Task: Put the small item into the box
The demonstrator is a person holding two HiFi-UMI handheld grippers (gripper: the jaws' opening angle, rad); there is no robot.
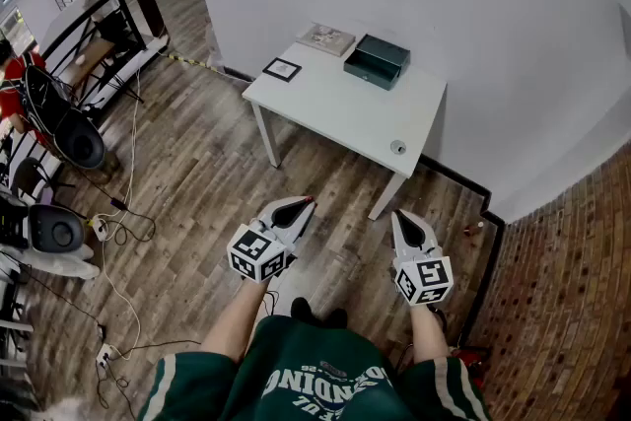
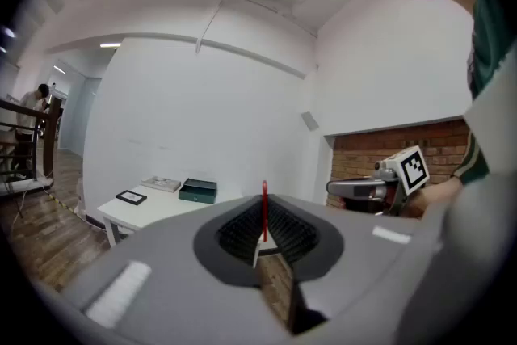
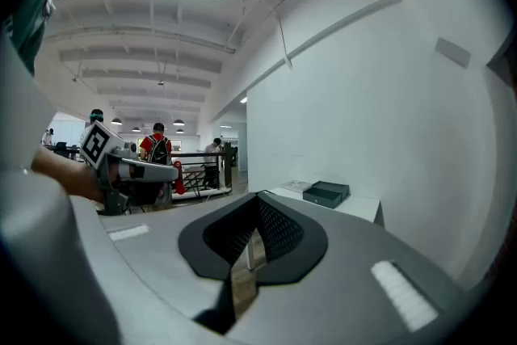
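A white table (image 1: pixel 335 108) stands against the wall, well ahead of me. A dark green box (image 1: pixel 376 61) with its lid down sits at the table's far edge. A small round grey item (image 1: pixel 397 147) lies near the front right corner. My left gripper (image 1: pixel 304 204) and right gripper (image 1: pixel 398 217) hang over the wooden floor, short of the table, both shut and holding nothing. A thin red strip shows at the left gripper's (image 2: pixel 263 214) tip. The box (image 2: pixel 198 190) is far off in the left gripper view. The right gripper (image 3: pixel 258 202) view also has the box (image 3: pixel 326 193) in the distance.
A framed picture (image 1: pixel 282 69) and a flat book (image 1: pixel 326 38) lie on the table's far left. Black chairs (image 1: pixel 69 138) and cables (image 1: pixel 118 212) crowd the floor at left. A brick surface (image 1: pixel 562 291) rises at right. People stand by a railing (image 3: pixel 194 170) in the background.
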